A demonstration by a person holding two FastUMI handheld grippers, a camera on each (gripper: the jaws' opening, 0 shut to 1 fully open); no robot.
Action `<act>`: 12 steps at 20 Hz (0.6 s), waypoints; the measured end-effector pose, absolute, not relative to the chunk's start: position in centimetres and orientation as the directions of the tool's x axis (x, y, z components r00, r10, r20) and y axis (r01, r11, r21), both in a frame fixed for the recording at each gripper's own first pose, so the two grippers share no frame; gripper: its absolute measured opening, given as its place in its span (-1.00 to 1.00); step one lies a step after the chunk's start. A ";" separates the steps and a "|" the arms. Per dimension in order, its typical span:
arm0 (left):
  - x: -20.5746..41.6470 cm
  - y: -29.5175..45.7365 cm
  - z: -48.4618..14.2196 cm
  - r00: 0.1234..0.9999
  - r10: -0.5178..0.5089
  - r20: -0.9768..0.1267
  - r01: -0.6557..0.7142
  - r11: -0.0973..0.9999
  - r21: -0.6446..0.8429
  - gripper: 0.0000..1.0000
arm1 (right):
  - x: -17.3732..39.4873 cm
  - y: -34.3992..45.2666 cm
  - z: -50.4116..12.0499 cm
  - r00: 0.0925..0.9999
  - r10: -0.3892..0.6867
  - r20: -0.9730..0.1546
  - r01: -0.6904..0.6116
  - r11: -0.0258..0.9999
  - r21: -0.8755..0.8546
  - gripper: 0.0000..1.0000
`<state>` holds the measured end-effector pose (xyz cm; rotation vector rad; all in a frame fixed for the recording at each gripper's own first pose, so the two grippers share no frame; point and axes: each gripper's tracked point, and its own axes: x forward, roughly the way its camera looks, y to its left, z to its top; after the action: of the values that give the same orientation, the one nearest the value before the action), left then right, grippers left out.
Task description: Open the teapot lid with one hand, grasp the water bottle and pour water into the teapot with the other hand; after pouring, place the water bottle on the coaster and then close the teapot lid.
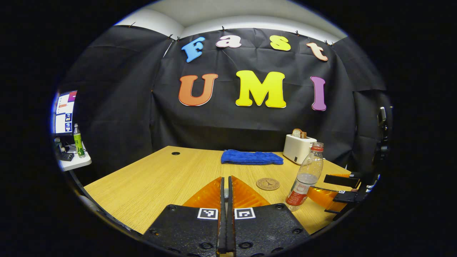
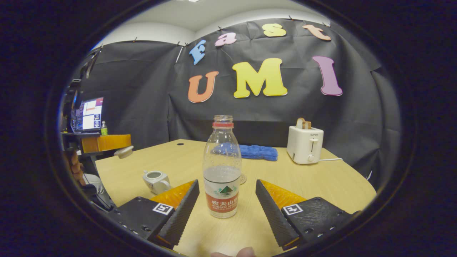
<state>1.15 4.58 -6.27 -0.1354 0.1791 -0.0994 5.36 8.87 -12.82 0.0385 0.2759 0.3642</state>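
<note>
Spread wide, the right gripper (image 2: 225,203) has its two fingers flanking the water bottle (image 2: 222,167) without touching it; the bottle stands upright on the table (image 2: 321,185), centred in the gap and just ahead of the fingertips. Its long axis is vertical, cap off, neck open, water filling roughly the lower half. A straight forward advance followed by closure should seat both fingers on the labelled lower body; this gripper is clearly the nearer one to the bottle.

Left of the bottle, in the right gripper view, the teapot (image 2: 156,181) sits on the table with its mouth uncovered. Above and beyond it, the left gripper (image 2: 119,147) is held raised, with the teapot lid (image 2: 123,152) at its tip. In the left gripper view its fingers (image 1: 222,200) meet almost edge to edge, with a small pale object between them, judged to be the lid's knob.

Beyond the bottle lies the coaster (image 1: 267,184), bare, between the bottle and the blue cloth (image 1: 251,157). A toaster (image 2: 305,144) stands far right.
</note>
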 end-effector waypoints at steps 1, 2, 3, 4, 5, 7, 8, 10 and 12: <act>1.1 5.0 -6.1 0.980 -0.108 -0.166 0.083 0.986 -0.146 -0.94 | 5.8 9.2 -13.0 0.898 0.350 -0.265 -0.342 0.937 0.078 0.91; 1.0 5.5 -5.9 0.980 -0.103 -0.168 0.078 0.985 -0.151 -0.94 | 6.2 9.5 -13.2 0.899 0.347 -0.266 -0.340 0.938 0.072 0.93; 0.9 5.8 -5.7 0.981 -0.100 -0.164 0.073 0.984 -0.160 -0.94 | 6.5 9.7 -13.4 0.902 0.340 -0.267 -0.334 0.940 0.069 0.94; 0.8 5.7 -5.7 0.981 -0.104 -0.165 0.076 0.983 -0.170 -0.94 | 6.8 10.0 -13.7 0.901 0.338 -0.274 -0.331 0.941 0.072 0.94; 0.8 5.7 -5.8 0.980 -0.112 -0.167 0.083 0.981 -0.173 -0.94 | 6.9 10.2 -14.2 0.898 0.336 -0.284 -0.327 0.941 0.081 0.94; 0.7 5.7 -5.8 0.978 -0.119 -0.173 0.091 0.983 -0.160 -0.94 | 7.2 10.6 -15.0 0.889 0.335 -0.313 -0.321 0.942 0.097 0.94; 0.6 5.7 -5.7 0.978 -0.119 -0.172 0.093 0.984 -0.152 -0.94 | 7.3 10.7 -15.3 0.886 0.332 -0.324 -0.316 0.943 0.103 0.90; 0.6 6.1 -5.8 0.977 -0.117 -0.181 0.093 0.987 -0.134 -0.94 | 7.6 10.8 -15.5 0.886 0.326 -0.330 -0.308 0.945 0.107 0.82; 0.6 6.4 -6.0 0.976 -0.113 -0.187 0.090 0.988 -0.127 -0.94 | 7.7 10.8 -15.4 0.890 0.316 -0.330 -0.299 0.949 0.101 0.70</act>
<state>0.56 6.38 -6.00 -0.1185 0.1950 -0.1030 7.67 10.83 -15.37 0.0480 0.3507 0.3195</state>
